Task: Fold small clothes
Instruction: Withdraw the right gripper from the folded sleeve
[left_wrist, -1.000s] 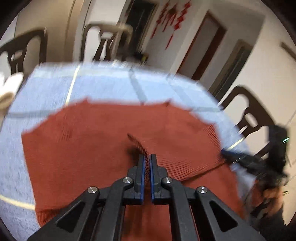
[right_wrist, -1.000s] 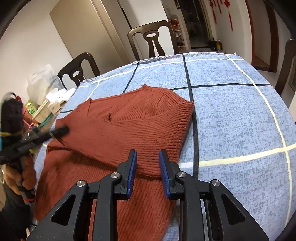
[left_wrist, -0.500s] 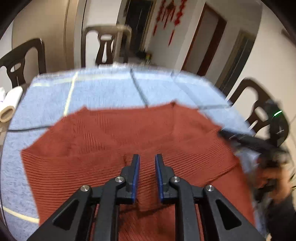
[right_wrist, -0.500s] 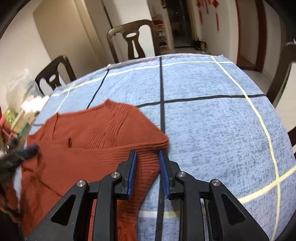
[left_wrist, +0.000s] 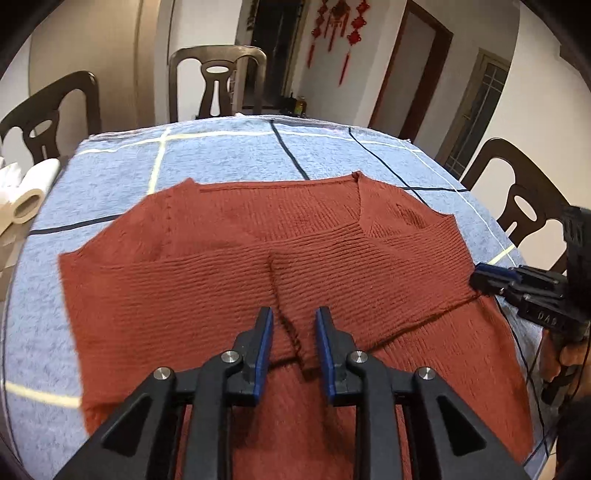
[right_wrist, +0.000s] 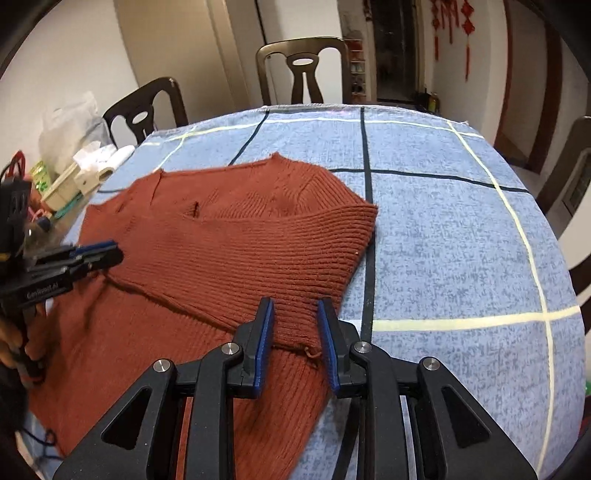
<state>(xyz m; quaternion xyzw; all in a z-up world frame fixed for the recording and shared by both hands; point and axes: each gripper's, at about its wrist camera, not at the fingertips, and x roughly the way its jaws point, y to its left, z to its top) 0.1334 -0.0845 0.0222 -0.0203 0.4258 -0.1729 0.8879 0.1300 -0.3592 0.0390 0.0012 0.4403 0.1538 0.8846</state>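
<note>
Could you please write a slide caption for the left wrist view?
Left gripper, just opening, fingers apart over folded rust-red knit sweater on blue checked tablecloth.

Round table under a blue checked cloth (right_wrist: 443, 229); dark wooden chairs (left_wrist: 218, 81) ring its far edge; white walls (right_wrist: 74, 55); red knot ornaments (left_wrist: 340, 29) hang by a brown-framed door (left_wrist: 424, 74); dark doorway (right_wrist: 395, 48) behind; paper roll (left_wrist: 33, 188) at left edge.
</note>
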